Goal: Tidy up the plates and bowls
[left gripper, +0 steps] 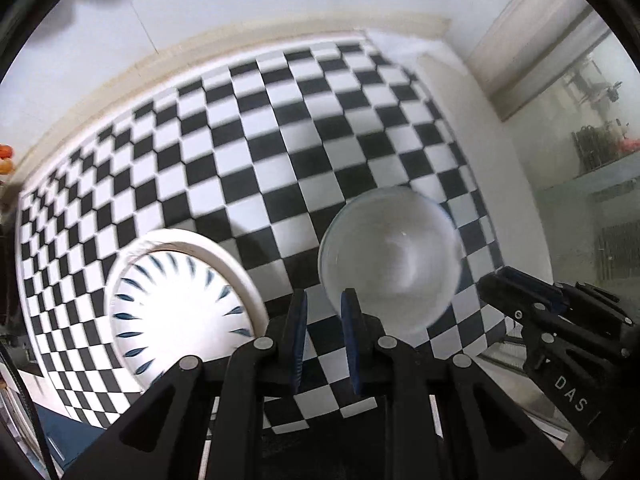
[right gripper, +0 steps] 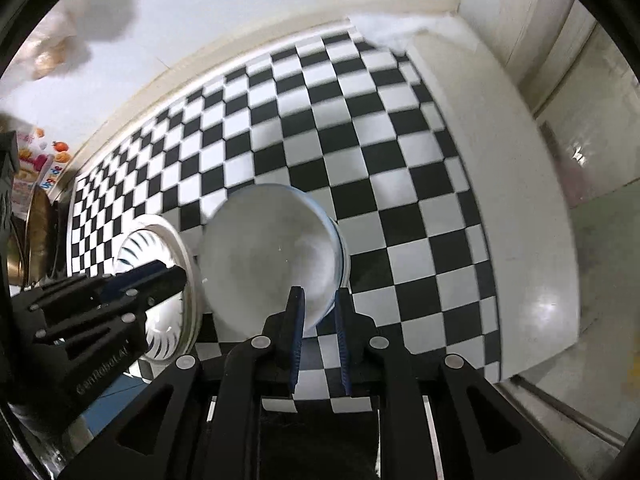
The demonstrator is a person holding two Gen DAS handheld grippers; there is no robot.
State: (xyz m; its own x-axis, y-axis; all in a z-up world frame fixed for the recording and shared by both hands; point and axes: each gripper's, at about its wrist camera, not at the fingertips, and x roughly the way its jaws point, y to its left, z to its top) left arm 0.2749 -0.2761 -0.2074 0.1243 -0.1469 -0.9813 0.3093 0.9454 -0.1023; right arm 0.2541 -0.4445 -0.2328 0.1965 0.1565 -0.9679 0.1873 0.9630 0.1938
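fingers of the right gripper stand slightly apart, empty, at the rim of the frosted glass bowl mid-frame; left fingers together. back off gently, avoiding the blue-patterned white plate lower left.

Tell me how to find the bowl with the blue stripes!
Look at the black-and-white checkered cloth on the table. Two round dishes sit on it near the grippers, side by side. The striped bowl is the left one, white with thin blue dashes fanning round its inside, while the plain bowl beside it has no pattern.
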